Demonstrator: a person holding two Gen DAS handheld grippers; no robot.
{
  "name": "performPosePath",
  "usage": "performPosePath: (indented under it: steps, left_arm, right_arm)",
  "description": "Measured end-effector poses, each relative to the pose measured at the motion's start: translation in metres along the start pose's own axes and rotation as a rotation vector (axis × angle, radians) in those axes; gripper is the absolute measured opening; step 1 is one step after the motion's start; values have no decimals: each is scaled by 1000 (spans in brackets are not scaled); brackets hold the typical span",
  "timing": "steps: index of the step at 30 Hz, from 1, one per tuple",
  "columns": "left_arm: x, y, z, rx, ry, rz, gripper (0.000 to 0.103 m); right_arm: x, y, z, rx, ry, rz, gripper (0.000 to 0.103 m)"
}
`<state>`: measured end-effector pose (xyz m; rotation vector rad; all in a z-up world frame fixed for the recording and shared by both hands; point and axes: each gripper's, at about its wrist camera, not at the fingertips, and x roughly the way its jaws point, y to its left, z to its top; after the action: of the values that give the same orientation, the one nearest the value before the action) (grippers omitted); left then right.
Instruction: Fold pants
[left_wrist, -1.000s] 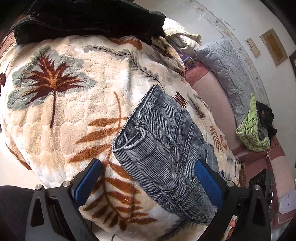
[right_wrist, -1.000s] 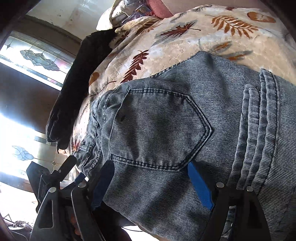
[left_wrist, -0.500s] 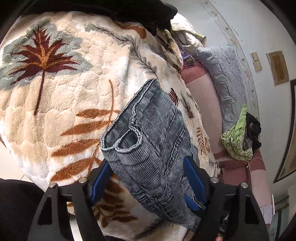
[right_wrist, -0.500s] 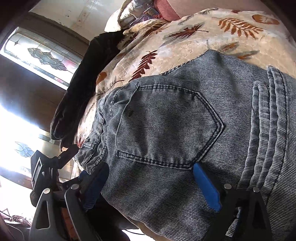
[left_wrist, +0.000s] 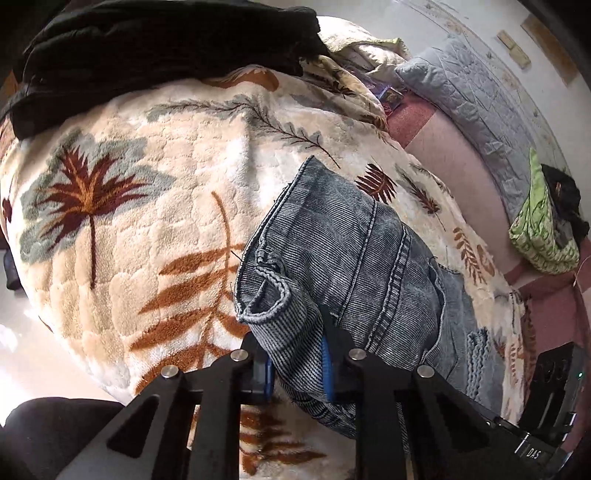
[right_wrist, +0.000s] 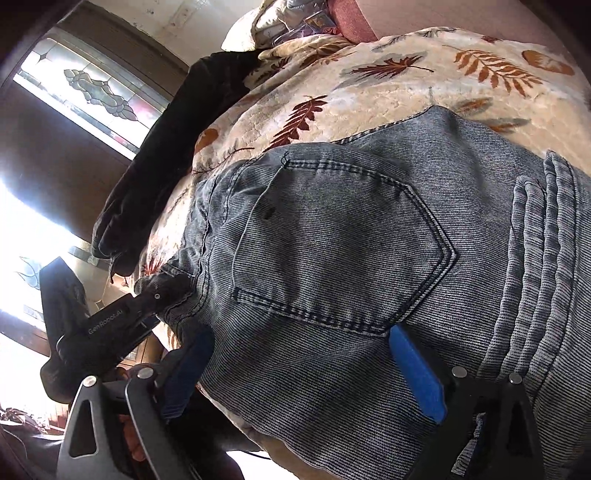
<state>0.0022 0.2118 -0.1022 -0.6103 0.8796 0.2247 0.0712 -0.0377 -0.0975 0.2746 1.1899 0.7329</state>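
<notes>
Grey-blue jeans (left_wrist: 362, 258) lie folded on a fleece blanket with a leaf print (left_wrist: 166, 184). My left gripper (left_wrist: 298, 365) is closing, and its blue pads pinch the bunched leg-hem end of the denim. In the right wrist view the back pocket of the jeans (right_wrist: 332, 240) fills the middle. My right gripper (right_wrist: 303, 373) is opening wide, with denim lying between its blue pads (right_wrist: 417, 376), which do not press it. The left gripper (right_wrist: 122, 321) also shows there, clamped on the jeans' left edge.
A black garment (left_wrist: 147, 48) lies across the far end of the blanket, also seen as a black garment (right_wrist: 166, 147) on the left. A grey quilted pillow (left_wrist: 461, 92) and a green patterned cloth (left_wrist: 535, 229) rest on the pink bed. A stained-glass window (right_wrist: 85, 88) glares.
The left gripper went from wide open around the leg end to pinched on it, bunching the hem. The right gripper's jaws spread a little wider over the pocket area.
</notes>
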Motion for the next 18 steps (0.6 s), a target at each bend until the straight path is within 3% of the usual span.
performPosePath:
  steps: [3, 9, 12, 15, 18]
  left_arm:
    - [-3, -11, -1, 85, -23, 52, 17]
    - [1, -11, 2, 123, -1, 52, 17]
    - [2, -11, 3, 140, 11, 46, 17]
    - [2, -16, 1, 167, 7, 70, 17]
    - [4, -19, 3, 177, 13, 86, 17]
  right_arm:
    - [2, 1, 0, -3, 3, -11, 97]
    - [3, 7, 6, 7, 47, -53, 97]
    - [-20, 21, 28, 21, 16, 10, 97]
    - [-57, 66, 47, -116, -97, -72, 97]
    - [-82, 129, 38, -346, -158, -130, 97]
